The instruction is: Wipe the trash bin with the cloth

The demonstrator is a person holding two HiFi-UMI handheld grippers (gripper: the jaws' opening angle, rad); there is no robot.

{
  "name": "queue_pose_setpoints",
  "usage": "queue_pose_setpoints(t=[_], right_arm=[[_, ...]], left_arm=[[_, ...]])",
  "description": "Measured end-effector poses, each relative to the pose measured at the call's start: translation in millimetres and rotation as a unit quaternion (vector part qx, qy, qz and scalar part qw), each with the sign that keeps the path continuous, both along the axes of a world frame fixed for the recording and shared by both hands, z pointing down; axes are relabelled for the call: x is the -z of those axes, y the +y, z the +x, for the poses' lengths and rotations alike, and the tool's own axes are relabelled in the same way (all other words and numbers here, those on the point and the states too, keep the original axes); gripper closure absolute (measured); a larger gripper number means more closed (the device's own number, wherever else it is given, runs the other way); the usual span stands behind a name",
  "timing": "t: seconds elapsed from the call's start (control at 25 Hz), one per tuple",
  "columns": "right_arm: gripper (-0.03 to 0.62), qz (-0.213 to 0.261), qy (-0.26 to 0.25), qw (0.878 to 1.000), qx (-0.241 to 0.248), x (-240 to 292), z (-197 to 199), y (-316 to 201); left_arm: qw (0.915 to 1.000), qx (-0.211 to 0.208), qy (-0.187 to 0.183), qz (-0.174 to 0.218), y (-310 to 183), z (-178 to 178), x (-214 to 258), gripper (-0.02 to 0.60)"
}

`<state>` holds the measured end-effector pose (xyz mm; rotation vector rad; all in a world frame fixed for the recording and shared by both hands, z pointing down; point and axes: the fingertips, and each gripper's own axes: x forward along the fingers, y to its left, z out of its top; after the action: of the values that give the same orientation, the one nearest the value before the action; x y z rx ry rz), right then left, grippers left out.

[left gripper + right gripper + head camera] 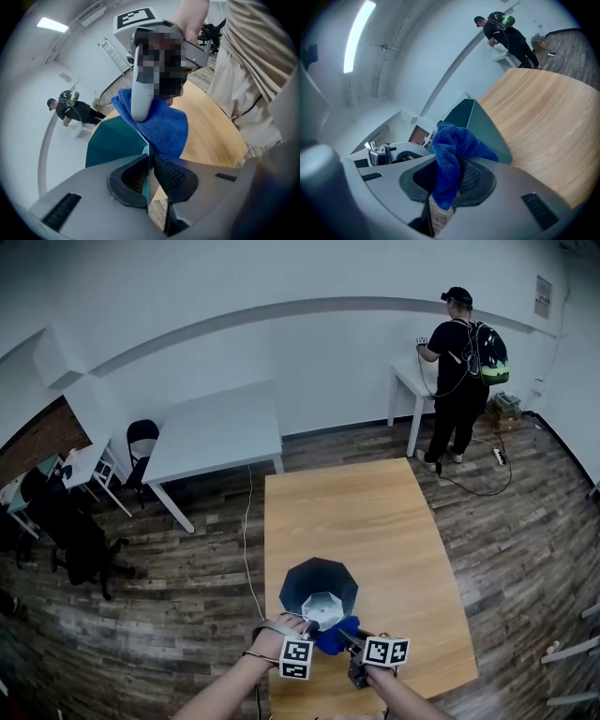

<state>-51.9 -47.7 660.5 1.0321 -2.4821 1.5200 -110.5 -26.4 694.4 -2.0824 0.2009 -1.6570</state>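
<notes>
Left gripper (150, 174) pinched shut on bin (112, 140) rim, steadying. Right gripper (447, 183) clamps blue cloth (449, 150). Hold rim firm, press cloth flat along wall, overlapping strokes.

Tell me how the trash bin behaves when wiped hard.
The trash bin looks thin-walled, so probably light and apt to slide on the smooth table. The left gripper clamping its rim should steady it, though the wall may flex.
</notes>
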Motion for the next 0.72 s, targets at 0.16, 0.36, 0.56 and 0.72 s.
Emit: queue_pose_setpoints(t=[0.16,0.36,0.56,0.72], right_arm=[[0.514,-0.006,0.008,1.0,0.004,-11.8,5.1,-3.8],[0.514,-0.022,0.017,1.0,0.005,-33.7,7.8,-10.0],[0.514,-0.045,0.035,0.998,0.015,-69.5,5.8,-18.1],[0.514,-0.061,0.058,0.996,0.029,-104.7,7.5,-23.7]], left_arm=[[1.0,0.001,0.003,-0.009,0.7,3.4,-2.4,0.53],[0.9998,0.004,0.011,-0.013,-0.3,8.1,-1.8,0.531],[0.9997,0.007,0.018,-0.017,-4.5,9.1,-2.0,0.532],[0.9995,0.009,0.023,-0.02,-6.2,11.5,-1.2,0.532]])
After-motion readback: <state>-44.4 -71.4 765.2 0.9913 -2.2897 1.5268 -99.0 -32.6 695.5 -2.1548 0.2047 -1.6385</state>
